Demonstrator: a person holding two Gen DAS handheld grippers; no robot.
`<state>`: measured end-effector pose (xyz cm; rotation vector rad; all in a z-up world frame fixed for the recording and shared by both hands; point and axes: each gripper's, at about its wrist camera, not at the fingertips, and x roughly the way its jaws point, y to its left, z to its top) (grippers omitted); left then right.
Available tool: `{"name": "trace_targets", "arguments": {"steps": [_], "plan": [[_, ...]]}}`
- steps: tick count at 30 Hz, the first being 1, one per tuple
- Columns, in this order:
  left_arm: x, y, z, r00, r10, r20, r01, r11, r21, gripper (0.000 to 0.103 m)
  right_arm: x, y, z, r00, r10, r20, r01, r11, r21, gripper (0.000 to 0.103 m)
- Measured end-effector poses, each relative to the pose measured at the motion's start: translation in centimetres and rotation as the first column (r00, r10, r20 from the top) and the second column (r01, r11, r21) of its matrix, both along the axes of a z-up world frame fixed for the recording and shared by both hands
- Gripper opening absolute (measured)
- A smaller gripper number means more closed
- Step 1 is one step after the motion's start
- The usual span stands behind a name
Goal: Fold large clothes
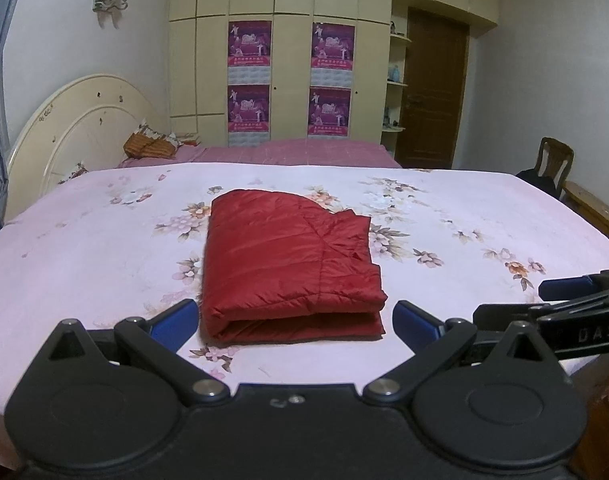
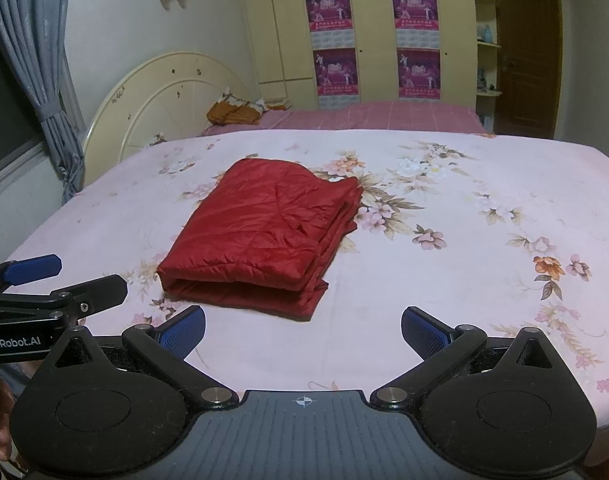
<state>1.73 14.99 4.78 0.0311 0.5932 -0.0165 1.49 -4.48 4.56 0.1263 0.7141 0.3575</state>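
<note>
A red quilted garment (image 1: 288, 264) lies folded into a compact rectangle on the pink floral bed sheet (image 1: 84, 248), its folded edge facing me. In the left wrist view my left gripper (image 1: 294, 322) is open, its blue fingertips either side of the bundle's near edge, nothing held. The right gripper's fingers (image 1: 568, 286) show at the right edge of that view. In the right wrist view the same red garment (image 2: 264, 232) lies ahead and left of my open right gripper (image 2: 302, 332), which hovers over the bare sheet (image 2: 464, 240). The left gripper's fingers (image 2: 36, 270) enter at the left.
A cream headboard (image 1: 76, 128) and patterned pillow (image 1: 152, 144) stand at the far left, with a second pink bed (image 1: 304, 152) behind. Cream wardrobes with purple posters (image 1: 250, 80), a brown door (image 1: 432, 92) and a wooden chair (image 1: 552, 164) line the back. Grey curtain (image 2: 36, 60) hangs left.
</note>
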Motion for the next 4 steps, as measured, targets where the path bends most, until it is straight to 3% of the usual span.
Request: {"name": "trace_targets", "arguments": {"steps": [4], "plan": [[0.15,-0.06,-0.08,1.000,0.011,-0.009,-0.011,1.000,-0.001,0.103,0.01,-0.01,0.09,1.000,0.011,0.002,-0.011,1.000,0.002,0.103]]}}
